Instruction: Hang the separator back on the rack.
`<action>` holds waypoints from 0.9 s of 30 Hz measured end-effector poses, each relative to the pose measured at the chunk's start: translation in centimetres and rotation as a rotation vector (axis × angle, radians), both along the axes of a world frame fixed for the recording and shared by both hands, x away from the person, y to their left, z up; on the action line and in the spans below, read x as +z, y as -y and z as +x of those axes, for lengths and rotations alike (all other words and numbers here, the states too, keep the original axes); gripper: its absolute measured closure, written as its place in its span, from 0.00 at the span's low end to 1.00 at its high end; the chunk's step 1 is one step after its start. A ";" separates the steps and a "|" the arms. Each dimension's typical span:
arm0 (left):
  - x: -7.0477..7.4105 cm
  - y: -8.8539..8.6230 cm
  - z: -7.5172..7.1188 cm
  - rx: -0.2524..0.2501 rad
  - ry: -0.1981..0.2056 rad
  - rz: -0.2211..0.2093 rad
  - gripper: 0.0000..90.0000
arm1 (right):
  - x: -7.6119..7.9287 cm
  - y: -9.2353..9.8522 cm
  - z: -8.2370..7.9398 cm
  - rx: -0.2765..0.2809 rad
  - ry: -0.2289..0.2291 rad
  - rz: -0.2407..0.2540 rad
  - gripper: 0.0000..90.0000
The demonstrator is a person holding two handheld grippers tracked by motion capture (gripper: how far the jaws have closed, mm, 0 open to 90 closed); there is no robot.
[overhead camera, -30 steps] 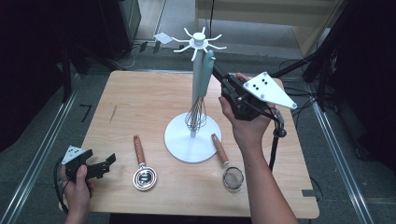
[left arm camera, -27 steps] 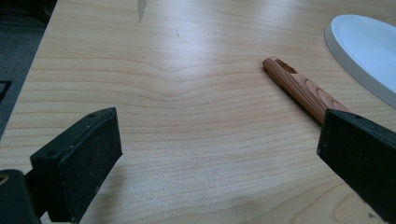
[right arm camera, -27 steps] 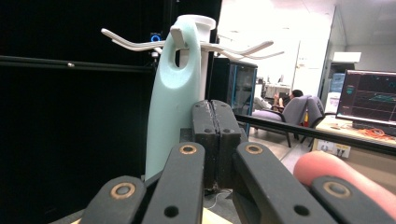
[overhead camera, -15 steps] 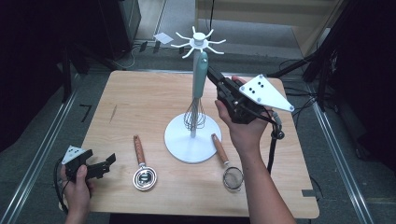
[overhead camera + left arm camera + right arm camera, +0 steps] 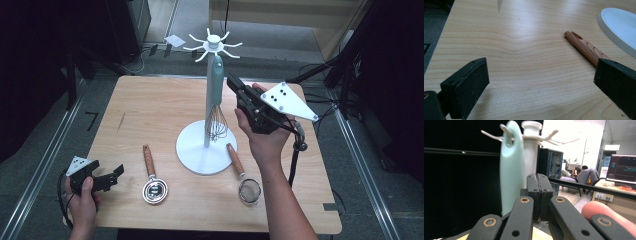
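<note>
Hanging from a hook of the white rack (image 5: 205,150), near the middle of the table (image 5: 150,110), the mint-handled whisk (image 5: 216,80) is dangling wires-down so it needs no support. Our right gripper (image 5: 232,82) is hovering just beside its handle with jaws pressed together on nothing, which we judge leaves the whisk to the hook alone. Our left gripper (image 5: 119,171) is resting at the table's near left corner, jaws spread wide and empty, apparently waiting. Lying flat toward the near edge: a wooden-handled scoop (image 5: 152,182) and a wooden-handled strainer (image 5: 245,180), either side of the rack's base.
</note>
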State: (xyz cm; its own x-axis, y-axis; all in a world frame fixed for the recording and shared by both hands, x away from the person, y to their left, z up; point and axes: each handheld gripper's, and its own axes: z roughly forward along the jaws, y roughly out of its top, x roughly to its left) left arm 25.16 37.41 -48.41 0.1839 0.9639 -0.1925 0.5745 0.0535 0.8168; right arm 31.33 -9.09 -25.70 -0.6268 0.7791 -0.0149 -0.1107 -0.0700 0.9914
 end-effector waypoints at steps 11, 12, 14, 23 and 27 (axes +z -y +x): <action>0.0 0.0 0.0 -0.001 0.001 0.003 0.00 | -2.5 2.3 0.2 -0.048 -0.068 -0.026 1.00; 0.0 0.0 0.0 -0.001 0.002 0.003 0.00 | -3.0 2.7 0.2 -0.056 -0.085 -0.029 1.00; 0.0 0.0 0.0 -0.002 0.003 0.003 0.00 | -3.3 2.9 0.1 -0.057 -0.096 -0.029 1.00; 0.0 0.1 0.0 -0.002 0.005 0.002 0.00 | -6.7 4.6 0.1 -0.091 -0.168 -0.044 1.00; 0.0 0.1 0.0 -0.002 0.005 0.003 0.00 | -8.4 5.3 0.0 -0.102 -0.200 -0.056 1.00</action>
